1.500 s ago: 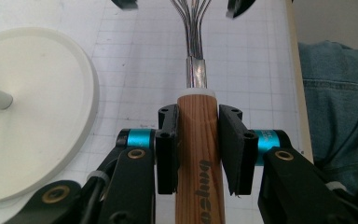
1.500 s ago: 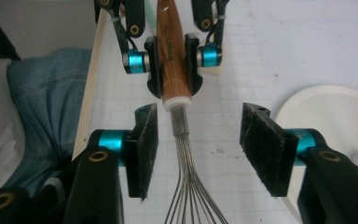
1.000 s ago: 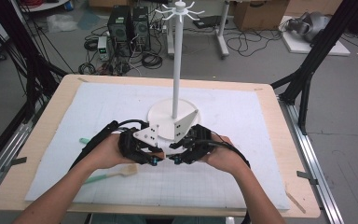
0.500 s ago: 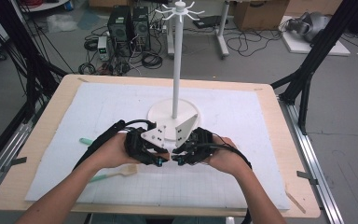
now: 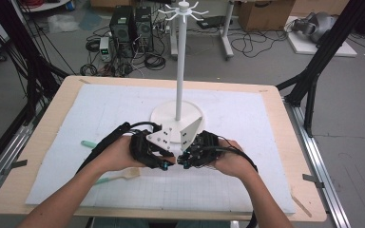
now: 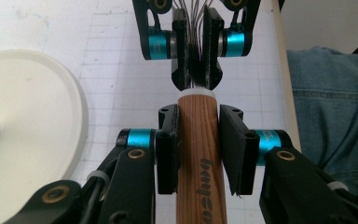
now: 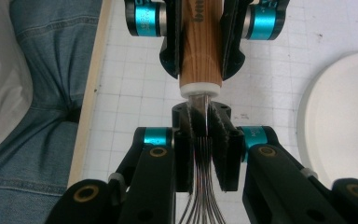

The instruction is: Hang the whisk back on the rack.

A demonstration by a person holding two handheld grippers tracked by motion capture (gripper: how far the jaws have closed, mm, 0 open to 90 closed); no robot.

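Wooden whisk handle is clamped by left gripper; wire end is pinched by right gripper, jaws just closing, w/ whisk held above mat, near stand base.

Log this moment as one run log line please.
left gripper: shut on whisk handle | right gripper: jaws just closing on whisk wires | stand base: behind

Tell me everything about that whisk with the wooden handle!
The whisk has a round, striped wooden handle with dark printed letters, a white collar at its end, and thin metal wires bunching out of it. It lies level above the gridded mat. The left tool clamps the handle; the right tool, which has just been closing, pinches the wires.
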